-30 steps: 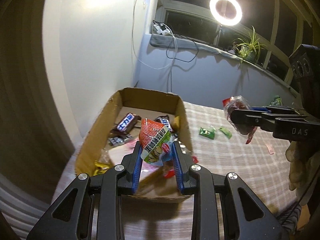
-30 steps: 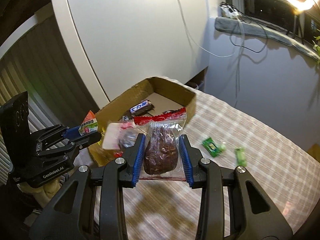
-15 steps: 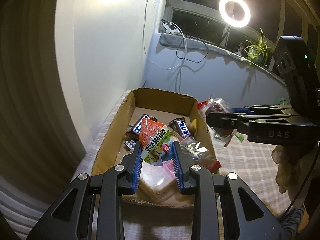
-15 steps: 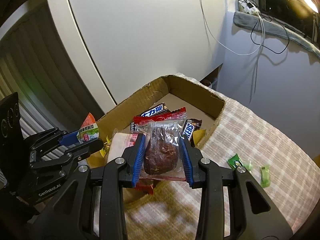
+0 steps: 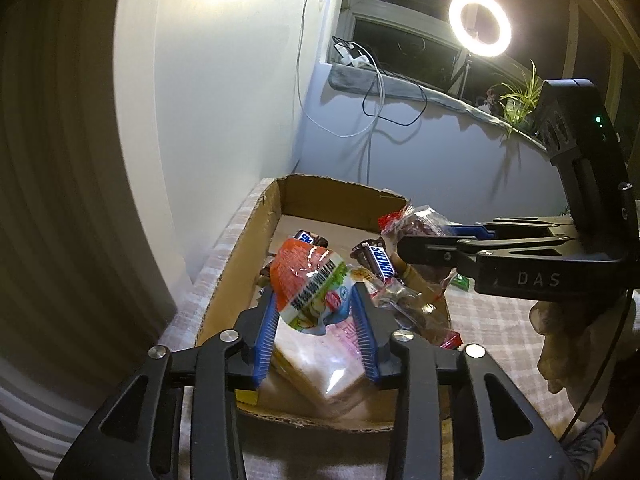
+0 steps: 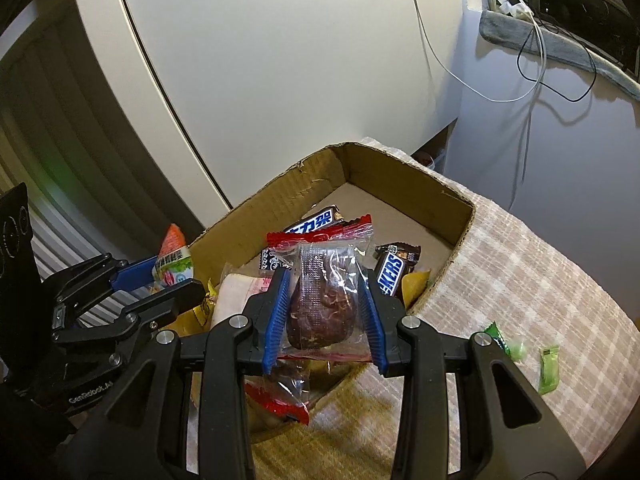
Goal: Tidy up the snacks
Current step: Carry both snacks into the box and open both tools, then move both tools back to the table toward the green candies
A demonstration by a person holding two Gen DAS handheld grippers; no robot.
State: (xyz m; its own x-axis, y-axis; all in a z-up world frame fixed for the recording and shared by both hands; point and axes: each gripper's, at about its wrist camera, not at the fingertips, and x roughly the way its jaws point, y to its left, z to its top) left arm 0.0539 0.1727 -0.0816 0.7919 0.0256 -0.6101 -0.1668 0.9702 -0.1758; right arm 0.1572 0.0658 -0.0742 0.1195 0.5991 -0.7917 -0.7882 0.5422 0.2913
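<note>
My left gripper is shut on an orange and green snack packet and holds it over the near end of a shallow cardboard box. My right gripper is shut on a clear packet with a dark red snack and holds it over the box's right side. The right gripper also shows in the left wrist view, and the left gripper in the right wrist view. The box holds Snickers bars, a pale wrapped cake and other packets.
The box sits at the corner of a table with a checked cloth, close to a white wall. Green candies lie on the cloth to the right. A ring light and a plant stand at the window sill.
Both grippers have moved in over the box with their packets. The right gripper came from the open cloth to the box's right side.
</note>
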